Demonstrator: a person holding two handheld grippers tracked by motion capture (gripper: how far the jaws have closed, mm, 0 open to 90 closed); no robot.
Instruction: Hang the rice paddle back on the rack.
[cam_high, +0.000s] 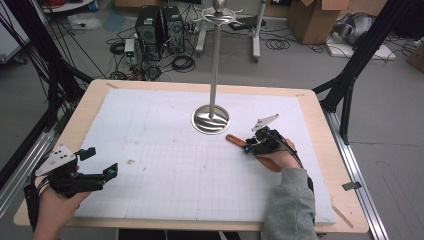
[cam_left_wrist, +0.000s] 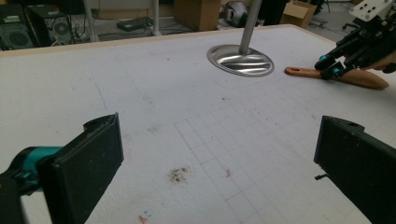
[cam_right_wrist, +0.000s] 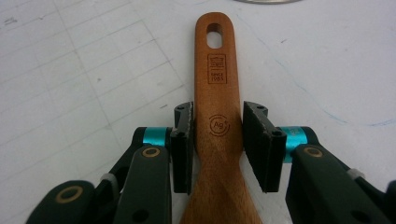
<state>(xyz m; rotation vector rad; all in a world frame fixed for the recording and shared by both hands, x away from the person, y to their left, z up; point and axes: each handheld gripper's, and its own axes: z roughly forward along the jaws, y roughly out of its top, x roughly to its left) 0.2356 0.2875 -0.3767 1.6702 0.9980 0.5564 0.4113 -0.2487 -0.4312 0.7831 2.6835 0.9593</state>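
A wooden spatula (cam_right_wrist: 217, 70) lies flat on the white gridded mat, its handle with the hanging hole pointing away from me. My right gripper (cam_right_wrist: 217, 119) straddles the handle, both black pads lying against its sides. In the high view the spatula (cam_high: 236, 141) sits right of centre, just before the stand's base, with the right gripper (cam_high: 248, 148) low over it; its blade is mostly under the hand. The left gripper view shows the spatula (cam_left_wrist: 364, 79) and the right gripper (cam_left_wrist: 332, 67) at far right. My left gripper (cam_high: 101, 161) hovers at the near left, jaws wide apart (cam_left_wrist: 220, 123), nothing between them.
A metal stand with a round shiny base (cam_high: 211, 120) and a tall pole rises at the middle back of the mat (cam_high: 165, 150). Small dirt marks (cam_left_wrist: 179, 174) dot the mat. The wooden board's edge (cam_high: 330, 145) frames it. Computers and cables lie on the floor beyond.
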